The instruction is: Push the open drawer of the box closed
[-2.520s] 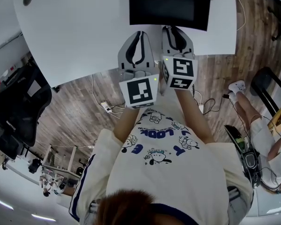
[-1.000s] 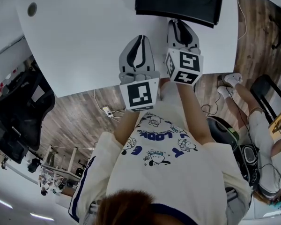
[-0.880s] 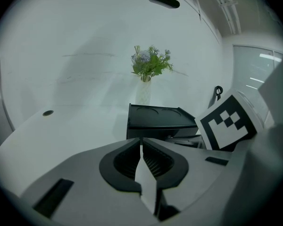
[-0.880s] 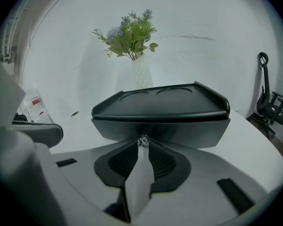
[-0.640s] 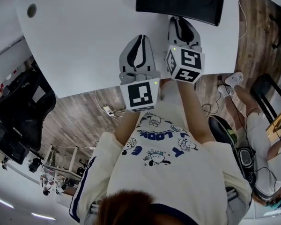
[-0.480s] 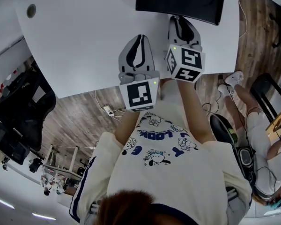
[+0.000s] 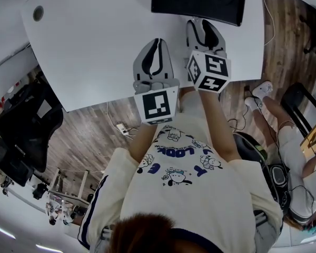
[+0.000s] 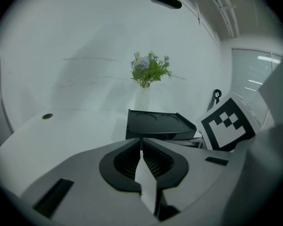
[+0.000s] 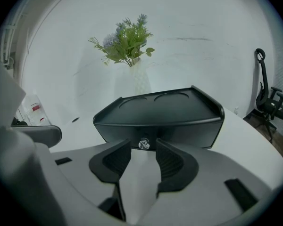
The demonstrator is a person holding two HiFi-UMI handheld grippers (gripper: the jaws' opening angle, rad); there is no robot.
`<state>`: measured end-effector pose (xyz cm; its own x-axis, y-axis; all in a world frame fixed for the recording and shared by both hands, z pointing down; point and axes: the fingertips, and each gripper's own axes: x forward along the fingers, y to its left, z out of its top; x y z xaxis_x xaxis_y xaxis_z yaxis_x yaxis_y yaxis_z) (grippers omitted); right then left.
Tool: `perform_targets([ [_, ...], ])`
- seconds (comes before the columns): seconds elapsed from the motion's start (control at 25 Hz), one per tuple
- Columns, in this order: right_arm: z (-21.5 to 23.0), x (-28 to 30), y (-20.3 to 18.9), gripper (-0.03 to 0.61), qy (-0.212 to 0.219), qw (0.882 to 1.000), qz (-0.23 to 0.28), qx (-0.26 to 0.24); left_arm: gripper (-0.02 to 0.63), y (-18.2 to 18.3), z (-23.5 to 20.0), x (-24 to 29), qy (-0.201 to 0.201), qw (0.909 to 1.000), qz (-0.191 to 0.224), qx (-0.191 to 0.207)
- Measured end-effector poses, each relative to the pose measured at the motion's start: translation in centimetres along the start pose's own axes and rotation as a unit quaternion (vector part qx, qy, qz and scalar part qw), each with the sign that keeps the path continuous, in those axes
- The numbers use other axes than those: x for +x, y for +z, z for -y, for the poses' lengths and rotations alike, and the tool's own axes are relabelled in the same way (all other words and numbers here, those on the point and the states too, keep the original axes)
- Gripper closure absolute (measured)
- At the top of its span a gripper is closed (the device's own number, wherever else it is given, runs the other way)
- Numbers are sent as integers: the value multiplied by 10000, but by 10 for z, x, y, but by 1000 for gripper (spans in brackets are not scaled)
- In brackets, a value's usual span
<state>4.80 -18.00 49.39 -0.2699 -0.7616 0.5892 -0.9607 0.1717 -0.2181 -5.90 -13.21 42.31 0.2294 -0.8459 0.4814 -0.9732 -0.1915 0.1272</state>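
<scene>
Fingers (image 9: 172, 163) of my right gripper (image 7: 204, 26) have just been opening and now stand wide apart, released, gripping nothing. The small clear knob (image 9: 142, 144) of the drawer sits in line with the gap, just beyond the tips, and neither pad presses on it. The fingers (image 8: 125, 161) of my left gripper (image 7: 158, 42) are clenched together on nothing. That gripper hangs back beside the right one, closer to the surface's near edge.

The black box (image 7: 198, 1) stands at the far edge of the white surface (image 7: 95, 41), toward its far right corner. Its long side runs along that edge, and the drawer front (image 9: 188, 131) faces straight back at me. From here the front looks close to flush with the box, so I cannot tell how much travel is left in it.

What matters for the push is that the drawer lies directly ahead of my right gripper, along the line it points, while the left is off to the side and well short. I judge the right one should do the work: press forward squarely on the front, near the knob, so the box is not slewed along the edge or shoved off it.
</scene>
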Motion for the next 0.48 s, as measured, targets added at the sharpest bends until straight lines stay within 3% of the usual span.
perform_targets([
  [0.2, -6, -22, 11, 412, 30, 9999, 101, -127, 586, 18, 4, -7, -15, 9998, 184, 18],
  [0.36, -8, -47, 31, 512, 54, 9985, 500, -225, 586, 34, 12, -10, -52, 9992, 391, 77],
  [0.48, -12, -74, 52, 529, 105, 9951, 953, -256, 586, 47, 19, -17, -96, 9981, 592, 108],
])
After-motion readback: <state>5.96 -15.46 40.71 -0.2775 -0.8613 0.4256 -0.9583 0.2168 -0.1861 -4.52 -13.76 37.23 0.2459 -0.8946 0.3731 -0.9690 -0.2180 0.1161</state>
